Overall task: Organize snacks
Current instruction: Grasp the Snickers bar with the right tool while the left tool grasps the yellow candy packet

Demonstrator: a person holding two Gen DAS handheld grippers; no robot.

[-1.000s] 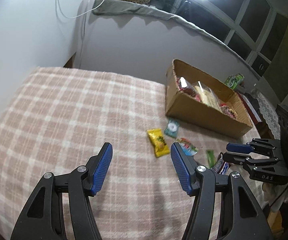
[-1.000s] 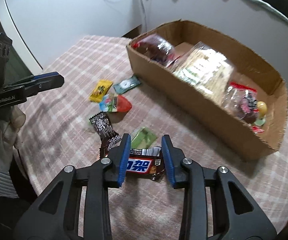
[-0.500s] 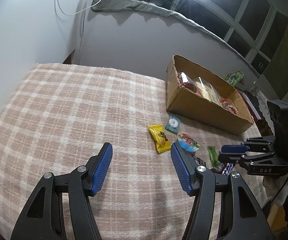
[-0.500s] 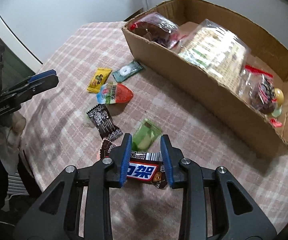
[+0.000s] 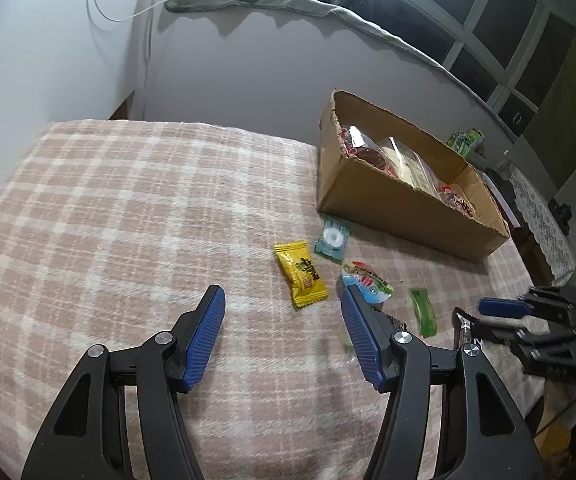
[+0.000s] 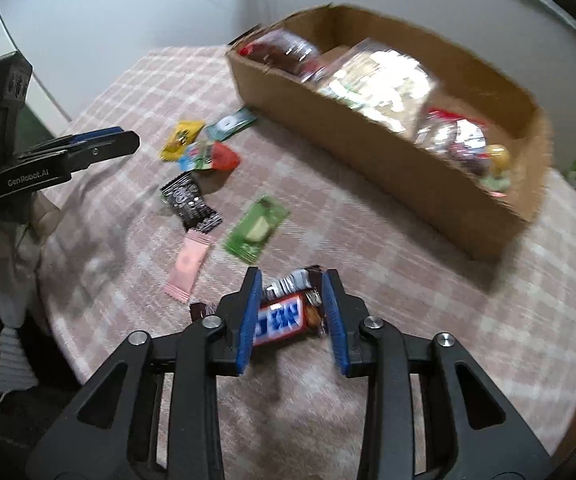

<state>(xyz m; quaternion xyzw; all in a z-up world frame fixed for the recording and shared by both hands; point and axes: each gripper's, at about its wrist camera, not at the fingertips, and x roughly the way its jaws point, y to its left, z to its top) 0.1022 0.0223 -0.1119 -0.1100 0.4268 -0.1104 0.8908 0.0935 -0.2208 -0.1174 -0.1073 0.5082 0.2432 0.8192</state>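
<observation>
My right gripper is shut on a chocolate bar in a brown, white and blue wrapper, held just above the cloth. It also shows in the left wrist view. My left gripper is open and empty above the plaid cloth. Loose snacks lie between them: a yellow packet, a teal packet, a red and blue packet, a green packet, a black packet and a pink packet. A cardboard box behind them holds bagged snacks.
The table carries a pink plaid cloth and stands against a grey wall. Its rounded edge drops off at the front left in the right wrist view. Green packages sit beyond the box.
My right gripper has lifted and swung with the chocolate bar, uncovering the pink packet. The left wrist view has shifted slightly; my left gripper stays open.
</observation>
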